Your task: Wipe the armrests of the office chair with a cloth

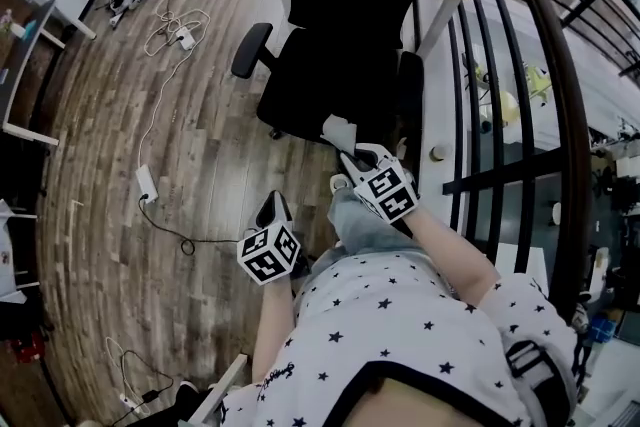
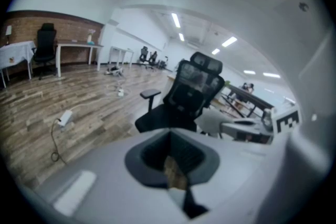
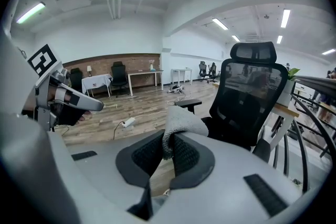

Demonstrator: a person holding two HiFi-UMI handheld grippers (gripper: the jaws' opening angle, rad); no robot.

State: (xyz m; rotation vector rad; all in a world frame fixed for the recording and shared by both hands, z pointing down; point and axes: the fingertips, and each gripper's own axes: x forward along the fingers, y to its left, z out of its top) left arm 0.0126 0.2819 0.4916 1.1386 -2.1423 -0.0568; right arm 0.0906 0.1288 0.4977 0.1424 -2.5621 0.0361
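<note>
Cloth (image 3: 181, 126), a pale grey bunch, is pinched between the fingers of the right gripper (image 3: 167, 153). It sticks out past their tips toward the office chair (image 1: 340, 35), over the seat's front edge, near the right-hand armrest (image 1: 408, 100). The left gripper (image 1: 275, 215) hangs further back over the wooden floor (image 1: 120, 165), fingers pressed together and empty.

The right gripper (image 1: 352, 155) is reaching farther forward, its jaws pinching a cloth (image 1: 338, 130), while the left gripper (image 1: 272, 207) is hanging nearer, jaws together.
</note>
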